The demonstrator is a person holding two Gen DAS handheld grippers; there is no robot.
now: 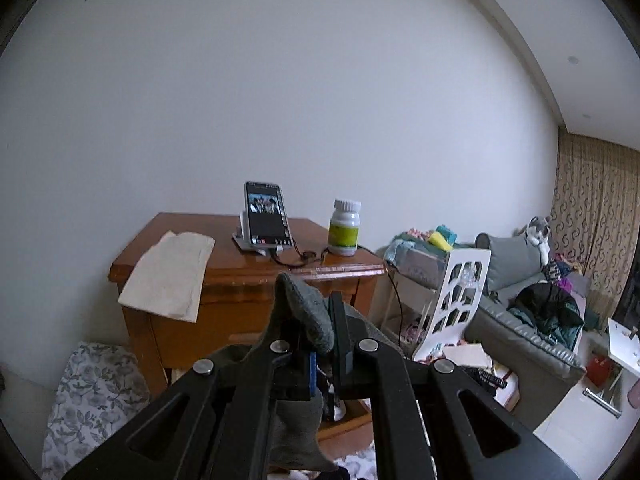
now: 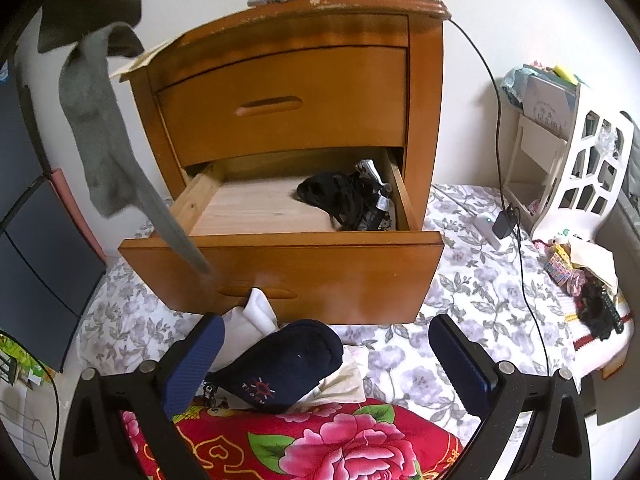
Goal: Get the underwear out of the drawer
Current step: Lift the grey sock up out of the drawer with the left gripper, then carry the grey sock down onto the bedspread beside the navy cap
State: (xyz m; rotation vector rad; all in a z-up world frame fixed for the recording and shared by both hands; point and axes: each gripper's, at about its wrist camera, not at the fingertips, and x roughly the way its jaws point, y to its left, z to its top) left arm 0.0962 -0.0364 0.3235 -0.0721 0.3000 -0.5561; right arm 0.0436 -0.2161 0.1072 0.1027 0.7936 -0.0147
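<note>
At the far left of the right wrist view, a grey garment (image 2: 100, 128) hangs in the air to the left of the nightstand (image 2: 288, 32), its tail trailing down across the left corner of the open bottom drawer (image 2: 280, 272). The left wrist view shows why: the left gripper (image 1: 320, 320) is clamped on that grey cloth, lifted above the level of the nightstand top. That piece looks already clear of the drawer, so the sensible move is to carry it away from the nightstand and set it on the pile in front, keeping the tail from snagging the drawer's front panel.

Moving right, the top drawer (image 2: 280, 104) is closed. The bottom drawer is pulled out; its left and middle show bare wood, and against its right wall lies a dark bundle (image 2: 344, 200) of black clothing with a black-and-white patterned piece tucked beside it. These are probably the underwear left to take.

In front of the drawer, on the flowered sheet (image 2: 480, 280), rest a white cloth (image 2: 256, 312), a navy item (image 2: 288, 360) and a pale cloth, above a red floral quilt (image 2: 320, 440).

The right gripper (image 2: 326, 354) hovers over this pile with its jaws spread wide, holding nothing. It should next reach up and to the right into the drawer, close on the top of the dark bundle, and lift straight up so the right wall does not catch it.
</note>
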